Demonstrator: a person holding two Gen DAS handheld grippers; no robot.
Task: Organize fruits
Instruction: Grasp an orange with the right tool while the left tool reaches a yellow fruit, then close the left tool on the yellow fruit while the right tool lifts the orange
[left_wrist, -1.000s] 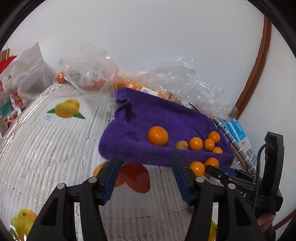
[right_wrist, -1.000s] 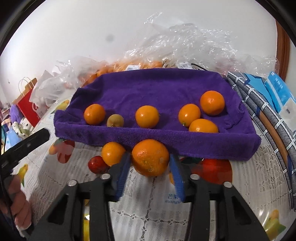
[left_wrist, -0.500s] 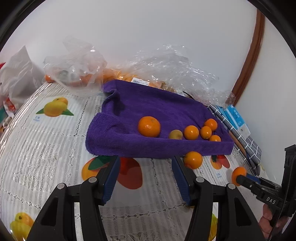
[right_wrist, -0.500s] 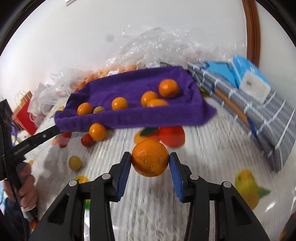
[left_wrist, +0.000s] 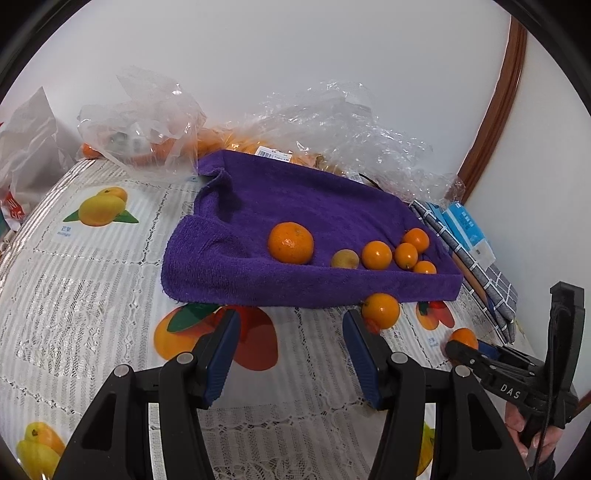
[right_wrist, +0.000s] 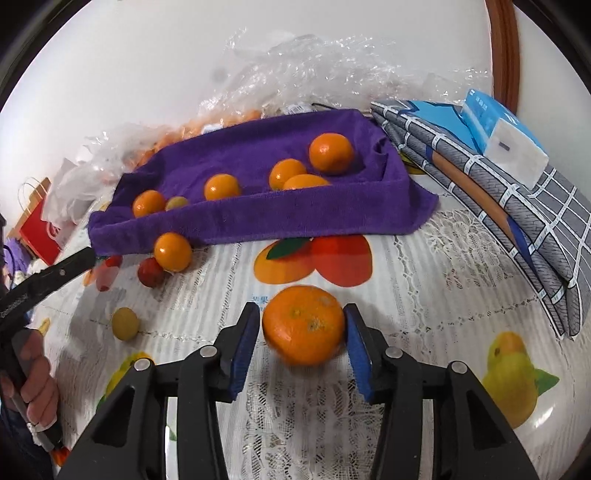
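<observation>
A purple towel (left_wrist: 314, 221) (right_wrist: 258, 214) lies over a tray-like shape and holds several oranges and one small yellow-green fruit (left_wrist: 344, 259). My right gripper (right_wrist: 301, 328) is shut on a large orange (right_wrist: 303, 325) just above the tablecloth, in front of the towel; it also shows in the left wrist view (left_wrist: 463, 338). My left gripper (left_wrist: 290, 332) is open and empty, low over the tablecloth before the towel. A loose orange (left_wrist: 381, 310) (right_wrist: 172, 252), a red fruit (right_wrist: 150, 271) and a yellow fruit (right_wrist: 125, 323) lie on the cloth.
Clear plastic bags (left_wrist: 332, 122) with more oranges lie behind the towel against the wall. A folded grey checked cloth (right_wrist: 517, 206) with a blue tissue pack (right_wrist: 502, 133) is at the right. A red paper bag (right_wrist: 37, 221) stands at the far left.
My right gripper has carried the large orange away from the towel's front edge, to the right and down toward the tablecloth. My left gripper has shifted only a little.
</observation>
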